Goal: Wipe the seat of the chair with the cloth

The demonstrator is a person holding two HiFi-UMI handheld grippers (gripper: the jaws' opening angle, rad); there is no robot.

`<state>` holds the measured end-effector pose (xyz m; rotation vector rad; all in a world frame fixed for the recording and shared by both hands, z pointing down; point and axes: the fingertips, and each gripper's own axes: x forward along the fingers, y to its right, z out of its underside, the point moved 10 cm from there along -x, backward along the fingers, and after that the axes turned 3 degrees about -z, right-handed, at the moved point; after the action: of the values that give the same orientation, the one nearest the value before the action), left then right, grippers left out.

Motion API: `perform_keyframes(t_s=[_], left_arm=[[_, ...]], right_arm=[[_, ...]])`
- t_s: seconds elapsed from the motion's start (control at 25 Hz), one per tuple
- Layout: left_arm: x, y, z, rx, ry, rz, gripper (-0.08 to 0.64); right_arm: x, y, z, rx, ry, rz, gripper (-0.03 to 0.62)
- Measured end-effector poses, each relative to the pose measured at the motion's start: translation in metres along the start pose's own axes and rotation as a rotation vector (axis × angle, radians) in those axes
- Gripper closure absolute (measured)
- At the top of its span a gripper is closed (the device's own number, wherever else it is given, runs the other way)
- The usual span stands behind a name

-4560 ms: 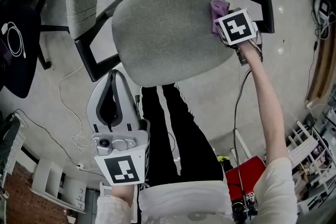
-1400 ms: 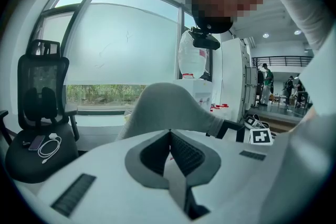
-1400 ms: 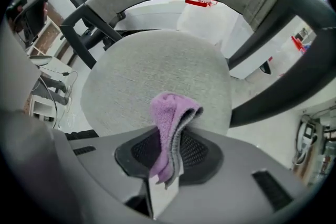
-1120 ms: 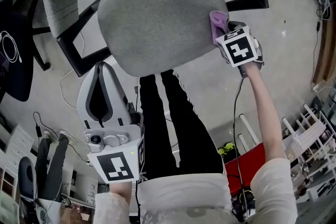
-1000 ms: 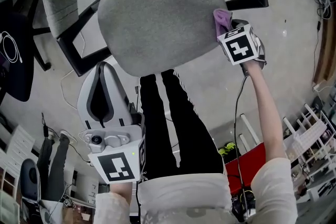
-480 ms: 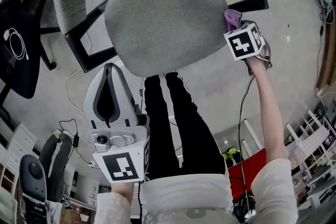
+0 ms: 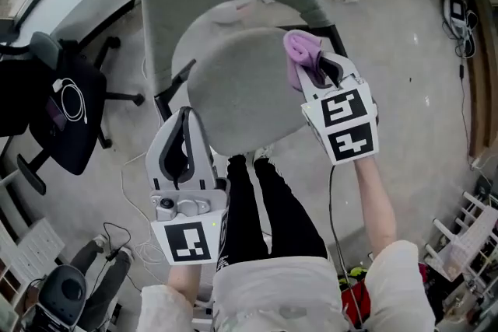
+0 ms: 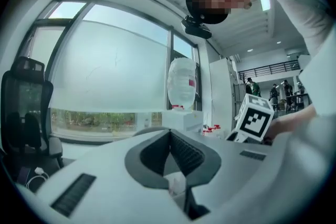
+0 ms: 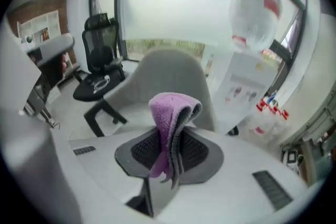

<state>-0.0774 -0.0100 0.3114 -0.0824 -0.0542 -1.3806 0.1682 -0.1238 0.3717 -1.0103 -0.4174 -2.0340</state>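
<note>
Purple cloth [image 9: 170, 113] is clamped, folded, between the right gripper's [image 7: 319, 74] jaws, held over the seat's [image 7: 233, 101] right rear edge and seemingly just off the fabric. Left gripper [image 7: 177, 155] hangs by the seat's front edge, jaws together on nothing. Wiping looks to be between strokes; next the cloth needs pressing flat onto the seat and dragging across its middle and left.

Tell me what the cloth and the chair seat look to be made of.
The cloth looks like purple terry or microfibre: its surface is nubby and matte, and it folds softly, showing a grey inner layer. The chair seat looks like grey woven upholstery, probably over padding: it is matte and finely speckled, with rounded edges and no sheen.
</note>
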Motion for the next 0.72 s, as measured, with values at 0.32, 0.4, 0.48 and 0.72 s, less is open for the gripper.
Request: perform_keyframes(t_s=[0.32,0.4,0.48,0.72], left_arm=[[-0.02,0.019,-0.181,0.003,0.269,0.061,0.548],[-0.039,0.023,-0.22,0.003,0.331,0.081,0.548],[-0.057,0.031,-0.247,0.027,0.392,0.094,0.548],[-0.088,0.037,-0.284,0.04,0.468,0.058,0.548]], right_arm=[[-0.197,-0.048,-0.132,0.081,0.671,0.01,0.504],[-0.234,-0.068,-0.142,0.07,0.788,0.02,0.505],[-0.261,-0.085,-0.144,0.041,0.854,0.036,0.504],[-0.313,-0.11,-0.135,0.048,0.959,0.061,0.505]])
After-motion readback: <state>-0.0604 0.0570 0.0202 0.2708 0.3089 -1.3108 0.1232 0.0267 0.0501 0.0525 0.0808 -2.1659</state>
